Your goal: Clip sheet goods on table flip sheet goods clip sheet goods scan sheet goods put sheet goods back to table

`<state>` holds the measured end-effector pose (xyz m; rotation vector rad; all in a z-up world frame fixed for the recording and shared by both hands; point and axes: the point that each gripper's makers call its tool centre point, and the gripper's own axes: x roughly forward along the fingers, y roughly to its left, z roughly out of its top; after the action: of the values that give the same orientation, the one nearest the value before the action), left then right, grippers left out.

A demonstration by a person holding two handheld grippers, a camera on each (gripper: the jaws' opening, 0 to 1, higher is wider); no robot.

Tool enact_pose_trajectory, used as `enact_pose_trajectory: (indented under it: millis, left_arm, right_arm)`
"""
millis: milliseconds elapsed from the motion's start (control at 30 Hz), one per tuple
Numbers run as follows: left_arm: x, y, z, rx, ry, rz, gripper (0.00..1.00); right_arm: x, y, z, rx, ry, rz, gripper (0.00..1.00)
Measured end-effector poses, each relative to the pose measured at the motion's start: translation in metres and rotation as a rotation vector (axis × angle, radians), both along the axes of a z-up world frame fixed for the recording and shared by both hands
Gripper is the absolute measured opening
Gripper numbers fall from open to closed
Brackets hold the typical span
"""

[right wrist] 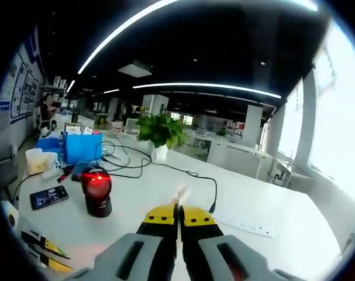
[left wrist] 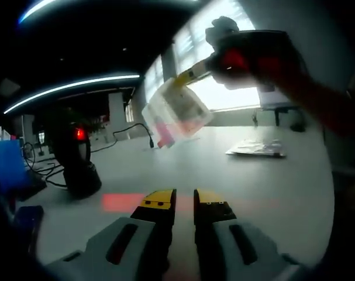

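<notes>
In the left gripper view my left gripper [left wrist: 184,202] hangs low over the white table [left wrist: 265,187], its two yellow-tipped jaws standing a little apart with nothing between them. On the table just ahead of the tips lies a red patch of light [left wrist: 121,202]. Higher up, my right gripper [left wrist: 192,74] comes in from the right and holds a clear sheet goods packet [left wrist: 176,114] by its upper corner; the packet hangs tilted in the air, above the table and not touching it. Toward the left edge of the table stands the black scanner [left wrist: 76,158] with a red light glowing on it, and black cables [left wrist: 121,132] run behind it. Toward the far right side of the table a second flat packet [left wrist: 257,148] lies. Large bright windows [left wrist: 224,70] fill the wall behind.

In the right gripper view the jaws of that gripper [right wrist: 178,215] are pressed together, and a pale thin edge of the packet [right wrist: 181,193] stands out just past the tips. To the left on the table I see the scanner [right wrist: 97,192] with its red window, a dark phone [right wrist: 48,196], a blue box [right wrist: 82,147], and further back a green plant [right wrist: 161,132]. A white power strip [right wrist: 244,225] lies to the right. Long ceiling lamps [right wrist: 206,86] cross the dark ceiling of an open office.
</notes>
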<state>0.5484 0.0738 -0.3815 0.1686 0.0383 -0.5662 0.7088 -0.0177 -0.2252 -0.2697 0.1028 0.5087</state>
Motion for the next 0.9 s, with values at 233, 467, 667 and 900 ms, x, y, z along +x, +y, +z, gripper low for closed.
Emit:
enact_pose_trajectory:
  millis: [233,467,667,900]
  left_arm:
    - [-0.001,0.000,0.001,-0.011,-0.001,-0.004,0.04]
    - [0.000,0.000,0.000,-0.012,-0.002,-0.004,0.04]
    - [0.000,0.001,0.000,-0.011,-0.001,-0.001,0.04]
    - [0.001,0.001,0.000,-0.009,-0.002,-0.001,0.04]
  right_arm:
    - [0.008,0.019,0.002,0.034,-0.021,-0.013,0.00]
    - [0.014,0.036,-0.003,0.040,-0.052,-0.054,0.00]
    - [0.017,0.048,-0.014,0.018,-0.052,-0.069,0.00]
    - [0.018,0.057,-0.020,-0.018,-0.076,-0.076,0.00]
